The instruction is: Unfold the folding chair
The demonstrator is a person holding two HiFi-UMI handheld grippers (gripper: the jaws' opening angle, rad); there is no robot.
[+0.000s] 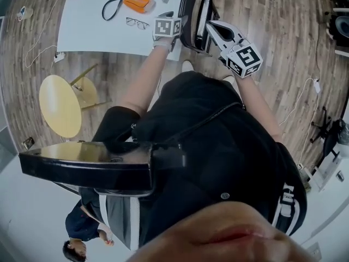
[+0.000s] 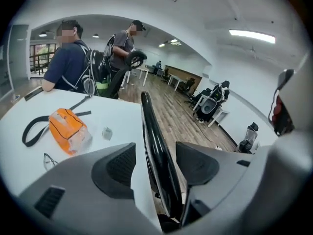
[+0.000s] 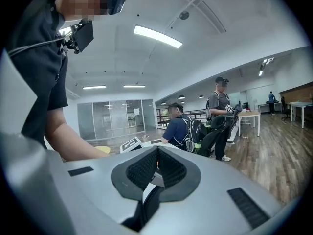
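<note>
Left hand-held gripper (image 2: 154, 166) straddles the folding chair (image 2: 150, 126) rim, not gripping.
Jaws spread; rim's long axis runs straight ahead between them, alongside the table (image 2: 115, 119). Right hand-held gripper (image 3: 156, 166) clenched, empty, near.

— Where is the folding chair (image 1: 195, 15)?
— On the far side, on the wood floor (image 1: 272, 15), just beside the right edge of the white table (image 1: 92, 34).
— Is it opened out?
— No. It's folded flat and stands upright on edge.
— What does it look like?
— Black and glossy. From above it's a thin dark slab with a paler strip along it. Seen close, its rim (image 2: 155, 146) is a narrow shiny curve running from near to far.
</note>
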